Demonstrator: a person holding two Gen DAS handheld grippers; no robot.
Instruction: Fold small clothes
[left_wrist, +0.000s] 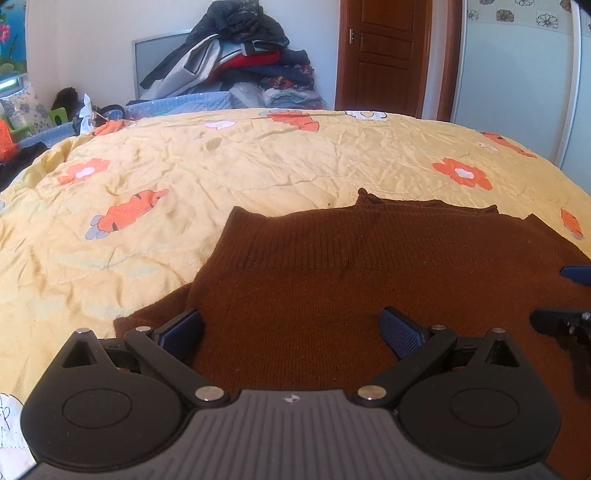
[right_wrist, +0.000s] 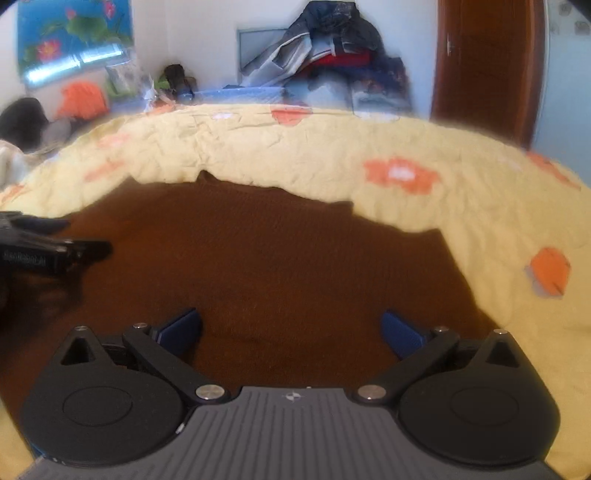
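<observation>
A small brown knitted garment lies spread flat on the yellow flowered bedspread; its ribbed band runs across the far part. My left gripper is open and empty just above the garment's near left part. My right gripper is open and empty above the garment toward its right side. The right gripper's blue fingers show at the right edge of the left wrist view. The left gripper shows at the left edge of the blurred right wrist view.
A tall pile of clothes stands beyond the bed's far edge against the wall. A brown wooden door is at the back right. Cluttered items and an orange object sit at the far left.
</observation>
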